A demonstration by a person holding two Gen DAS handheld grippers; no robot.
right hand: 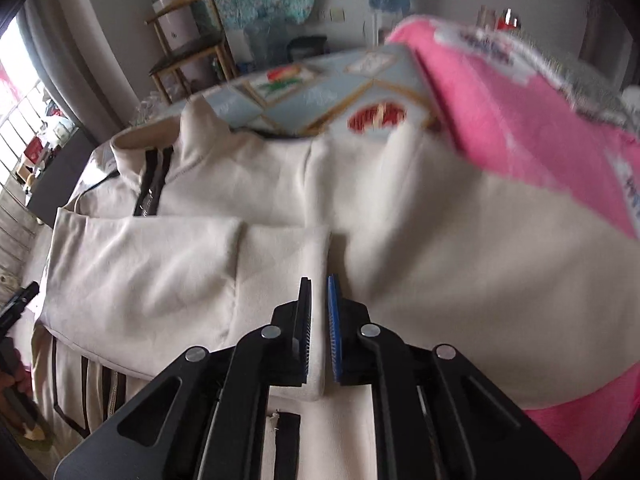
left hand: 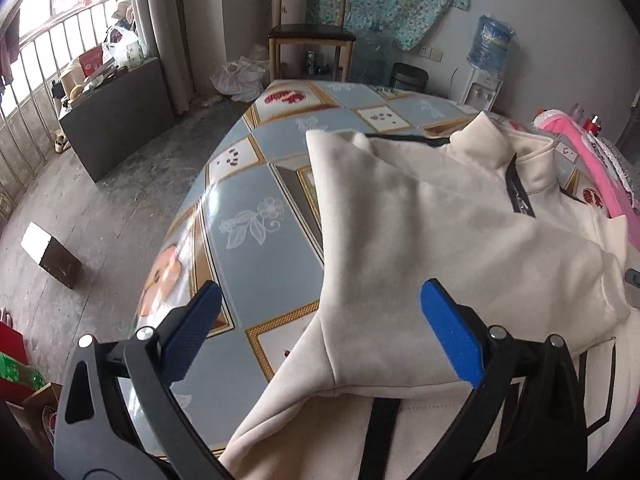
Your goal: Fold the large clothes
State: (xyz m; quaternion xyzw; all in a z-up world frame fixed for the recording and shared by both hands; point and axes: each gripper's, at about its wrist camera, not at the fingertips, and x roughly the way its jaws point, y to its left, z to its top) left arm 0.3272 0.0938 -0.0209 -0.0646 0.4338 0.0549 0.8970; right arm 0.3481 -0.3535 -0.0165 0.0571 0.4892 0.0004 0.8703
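Note:
A cream zip-neck jacket (left hand: 460, 232) with black trim lies spread on the patterned table (left hand: 256, 208), collar at the far side. One sleeve is folded across its chest. My left gripper (left hand: 320, 320) is open and empty, just above the jacket's left edge. In the right wrist view the same jacket (right hand: 168, 272) fills the middle. My right gripper (right hand: 320, 304) is shut on the cuff end (right hand: 304, 256) of the folded sleeve, low over the jacket's body.
A pink garment (right hand: 520, 132) lies on the table at the right, beside the jacket, and also shows in the left wrist view (left hand: 596, 168). A wooden chair (left hand: 310, 32) and a water dispenser (left hand: 486, 64) stand beyond the table. A small box (left hand: 50, 254) sits on the floor at left.

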